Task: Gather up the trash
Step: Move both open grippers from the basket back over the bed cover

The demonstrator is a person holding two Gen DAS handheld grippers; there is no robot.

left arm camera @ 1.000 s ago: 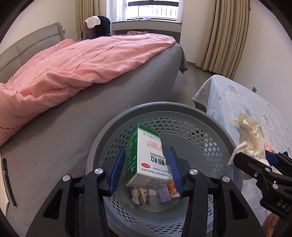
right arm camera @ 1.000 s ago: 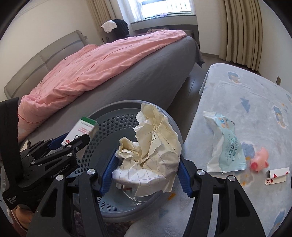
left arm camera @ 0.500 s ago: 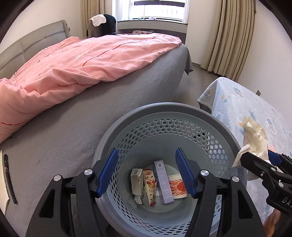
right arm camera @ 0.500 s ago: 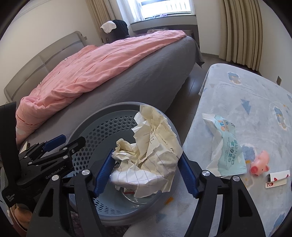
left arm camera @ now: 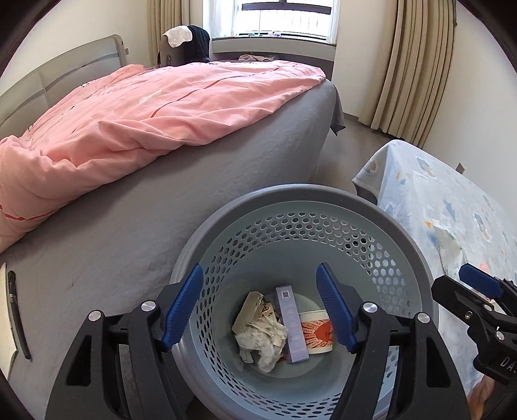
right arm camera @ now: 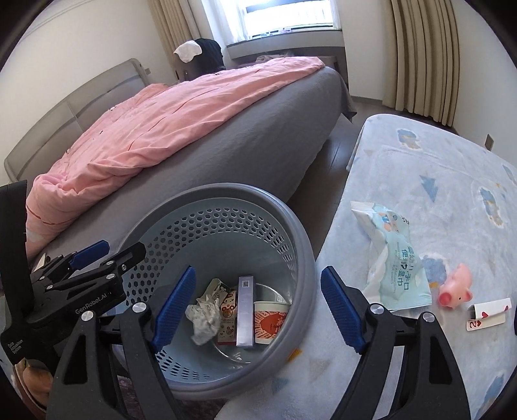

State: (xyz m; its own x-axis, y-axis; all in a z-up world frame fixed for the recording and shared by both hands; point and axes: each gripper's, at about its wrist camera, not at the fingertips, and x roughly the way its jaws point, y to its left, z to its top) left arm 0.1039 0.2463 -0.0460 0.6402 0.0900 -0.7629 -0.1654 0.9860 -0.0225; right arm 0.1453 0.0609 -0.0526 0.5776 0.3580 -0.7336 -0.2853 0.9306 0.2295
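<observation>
2 grippers (left arm camera: 263, 311) (right arm camera: 257, 311) tilt over basket (left arm camera: 226, 219), jaws opening.

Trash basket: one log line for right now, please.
left tool: opening, empty | right tool: opening, empty | trash basket: crumpled paper inside | wipes pack: on blanket

Grey perforated basket (left arm camera: 400, 232); pink duvet (left arm camera: 161, 106); pale-blue blanket (right arm camera: 436, 168) (triangle print); blue-padded tongs (left arm camera: 258, 307).

Location: a home bedroom. Indicators: a grey-sheeted bed (left arm camera: 200, 206) with a rumpled pink quilt (left arm camera: 155, 110) and grey padded headboard (left arm camera: 48, 80), long beige pleated curtains (left arm camera: 416, 64) beside a bright window (left arm camera: 284, 16), and a pale blue patterned rug (right arm camera: 436, 181).
</observation>
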